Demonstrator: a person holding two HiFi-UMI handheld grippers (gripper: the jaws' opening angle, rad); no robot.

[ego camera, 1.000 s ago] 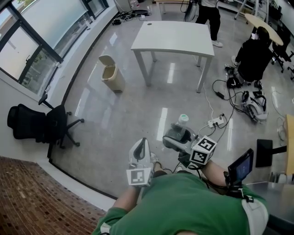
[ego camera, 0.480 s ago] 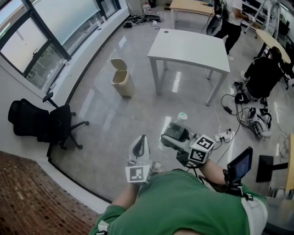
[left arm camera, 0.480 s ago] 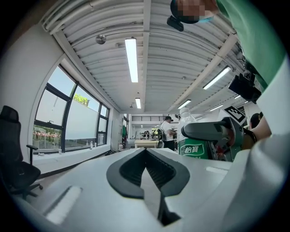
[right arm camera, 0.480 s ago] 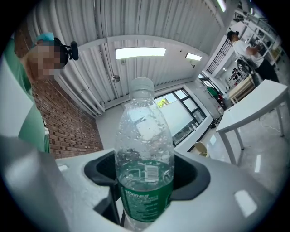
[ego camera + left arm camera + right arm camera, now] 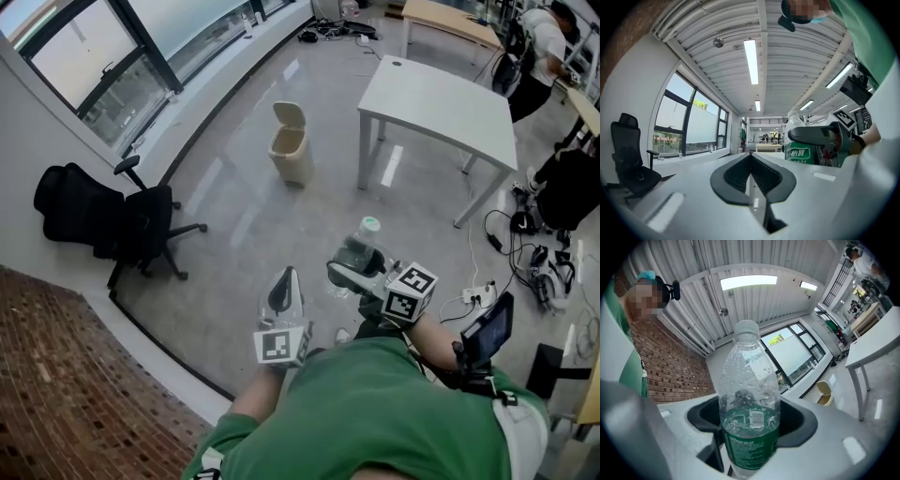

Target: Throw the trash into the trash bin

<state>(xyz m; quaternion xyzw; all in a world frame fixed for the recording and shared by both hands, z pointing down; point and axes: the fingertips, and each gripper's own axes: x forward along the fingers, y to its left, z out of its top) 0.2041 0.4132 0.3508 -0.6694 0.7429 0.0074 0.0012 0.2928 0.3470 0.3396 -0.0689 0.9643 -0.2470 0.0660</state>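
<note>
My right gripper [image 5: 353,264] is shut on an empty clear plastic bottle [image 5: 359,246] with a green label and white cap; the bottle [image 5: 749,394] stands upright between the jaws, its label also showing in the left gripper view [image 5: 799,151]. The left gripper [image 5: 284,289] is shut with nothing in it, jaws pressed together [image 5: 751,174], held beside the right one in front of my green shirt. The beige trash bin [image 5: 290,143] with its lid raised stands on the floor ahead, left of the white table, well beyond both grippers; it appears small in the right gripper view [image 5: 824,393].
A white table [image 5: 439,101] stands ahead to the right of the bin. A black office chair [image 5: 103,221] sits at the left by the window wall. Cables and a power strip [image 5: 483,293] lie on the floor at right, where people stand and sit.
The view has swung: bin and table have shifted right and nearer the frame's middle. Both grippers keep their pose, the bottle still held.
</note>
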